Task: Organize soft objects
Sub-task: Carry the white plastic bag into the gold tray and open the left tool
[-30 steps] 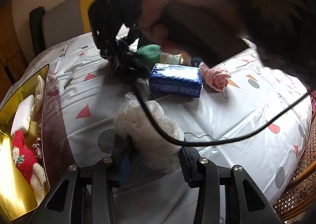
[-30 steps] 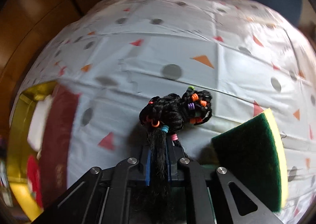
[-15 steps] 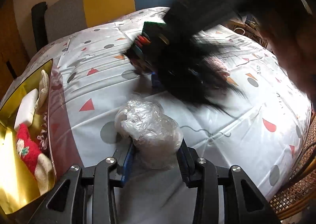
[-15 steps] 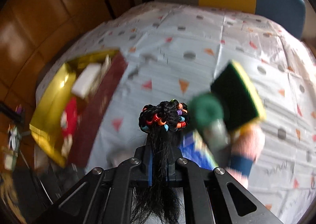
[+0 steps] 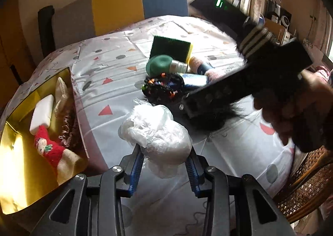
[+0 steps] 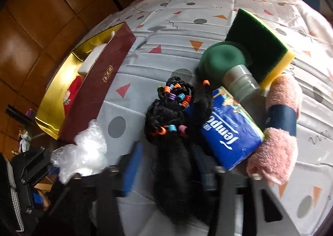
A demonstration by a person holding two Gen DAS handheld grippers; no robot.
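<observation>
My left gripper (image 5: 164,165) is shut on a crumpled clear plastic bag (image 5: 156,129), also in the right wrist view (image 6: 81,150). My right gripper (image 6: 166,163) has opened; its blue pads stand apart from the black braided hairpiece with coloured beads (image 6: 170,115), which lies on the table between them, also seen in the left wrist view (image 5: 162,88). A gold-lined maroon box (image 5: 22,152) at the left holds a red sock (image 5: 49,148) and a white block (image 5: 40,114).
Beside the hairpiece lie a blue tissue pack (image 6: 231,138), a green-capped bottle (image 6: 224,63), a green-and-yellow sponge (image 6: 262,44) and a pink towel roll (image 6: 278,127). The patterned tablecloth (image 5: 116,69) covers the table. A chair (image 5: 137,4) stands behind; a wicker chair (image 5: 308,190) is at the right.
My right gripper swung back over the table and its jaws opened, leaving the hairpiece lying loose beside the tissue pack. My left gripper kept holding the plastic bag and lifted slightly.
</observation>
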